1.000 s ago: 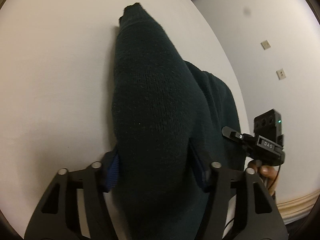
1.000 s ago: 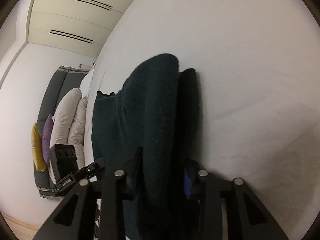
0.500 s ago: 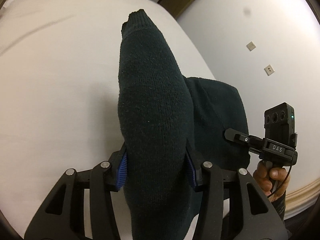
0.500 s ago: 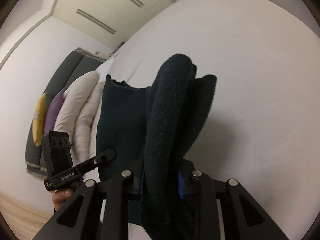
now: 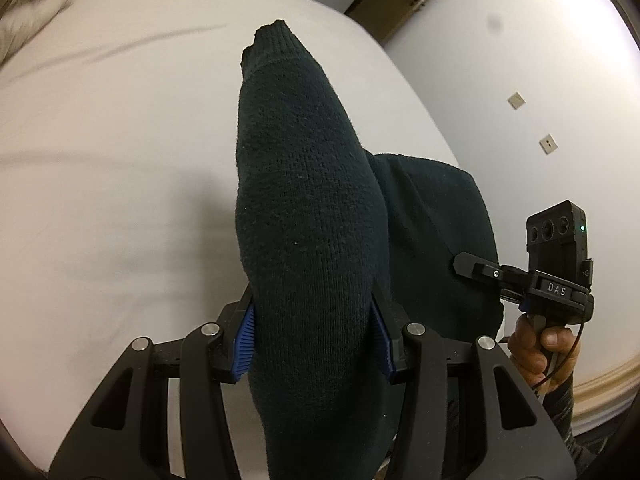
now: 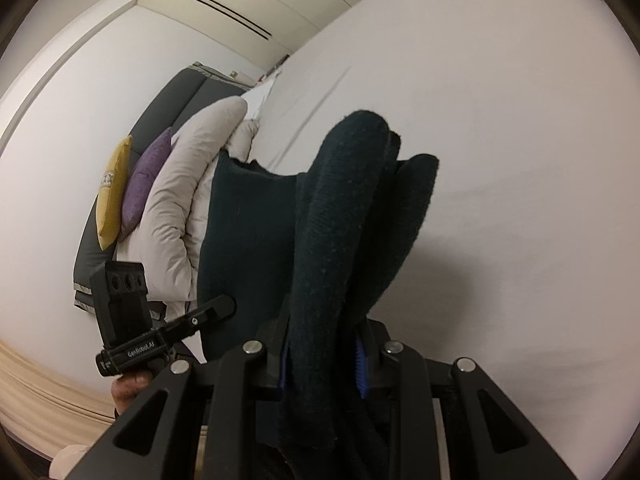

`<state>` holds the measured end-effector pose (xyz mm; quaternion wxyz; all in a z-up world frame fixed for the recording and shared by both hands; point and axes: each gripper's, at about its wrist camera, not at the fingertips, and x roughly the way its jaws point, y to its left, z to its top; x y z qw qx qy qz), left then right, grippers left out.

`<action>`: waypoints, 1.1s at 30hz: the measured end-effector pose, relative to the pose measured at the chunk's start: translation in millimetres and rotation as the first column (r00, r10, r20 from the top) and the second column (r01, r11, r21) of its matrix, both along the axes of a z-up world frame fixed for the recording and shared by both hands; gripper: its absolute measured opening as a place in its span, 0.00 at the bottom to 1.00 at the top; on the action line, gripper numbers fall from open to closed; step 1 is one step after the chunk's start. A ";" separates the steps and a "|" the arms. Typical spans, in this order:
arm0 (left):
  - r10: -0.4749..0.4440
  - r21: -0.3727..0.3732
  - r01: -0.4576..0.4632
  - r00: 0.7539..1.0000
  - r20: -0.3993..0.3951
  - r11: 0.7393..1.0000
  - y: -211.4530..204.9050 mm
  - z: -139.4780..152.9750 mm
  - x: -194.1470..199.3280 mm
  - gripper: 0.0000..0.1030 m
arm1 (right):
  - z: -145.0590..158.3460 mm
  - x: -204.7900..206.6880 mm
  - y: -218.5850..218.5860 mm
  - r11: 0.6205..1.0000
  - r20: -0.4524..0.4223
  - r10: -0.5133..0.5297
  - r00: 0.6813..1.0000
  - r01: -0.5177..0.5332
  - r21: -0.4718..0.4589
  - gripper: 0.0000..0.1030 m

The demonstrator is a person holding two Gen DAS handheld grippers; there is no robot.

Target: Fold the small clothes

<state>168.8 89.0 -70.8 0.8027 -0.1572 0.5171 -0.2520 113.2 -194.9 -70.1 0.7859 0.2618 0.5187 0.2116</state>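
Dark green knit sweater (image 5: 312, 240), held off the white bed (image 5: 100, 200) near its edge by the wall, a thick fold clamped in each of my grippers. Left gripper (image 5: 314, 344): blue pads (image 5: 245, 344) pressed on a rounded bundle of knit, cuff end pointing away. Right gripper (image 6: 322, 364): jaws closed on several stacked layers, the rest hanging toward the pillows (image 6: 172, 208). Risk, as I judge it: the bulky layers could slide out of a pad grip, or the slack span between my grippers could bunch as I lay it down.
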 end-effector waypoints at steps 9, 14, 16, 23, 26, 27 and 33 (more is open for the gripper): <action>0.000 0.017 0.001 0.998 -0.059 1.000 -10.6 -68.4 20.0 0.46 | -64.7 10.4 1.6 0.999 -0.090 -0.052 0.995 0.050 -0.019 0.26; 0.037 -0.012 -0.038 0.996 -0.075 0.999 -17.5 -93.2 23.3 0.65 | -105.8 4.6 -26.4 0.991 -0.125 -0.117 0.985 0.124 0.051 0.35; 0.048 -0.022 -0.049 0.998 -0.050 0.999 -21.1 -95.4 21.5 0.69 | -110.2 -1.0 -34.7 0.986 -0.089 -0.123 0.988 0.132 0.105 0.35; 0.099 0.088 -0.105 0.992 0.074 0.991 -40.8 -72.9 8.7 0.72 | -96.3 -21.2 -55.6 0.981 -0.028 -0.178 0.984 0.179 0.078 0.46; 0.132 0.200 -0.174 0.969 0.207 0.964 -51.9 -45.3 -12.8 0.72 | -73.7 -39.2 -55.6 0.975 0.025 -0.218 0.976 0.218 -0.029 0.52; 0.143 0.218 -0.197 0.960 0.241 0.956 -51.9 -36.8 -18.7 0.72 | -60.9 -46.3 -52.3 0.976 0.063 -0.213 0.975 0.215 -0.036 0.52; 0.202 0.238 -0.326 0.881 0.429 0.915 -57.6 14.1 -69.0 0.79 | -31.1 -61.5 -9.7 0.998 0.163 -0.057 0.985 0.050 0.045 0.51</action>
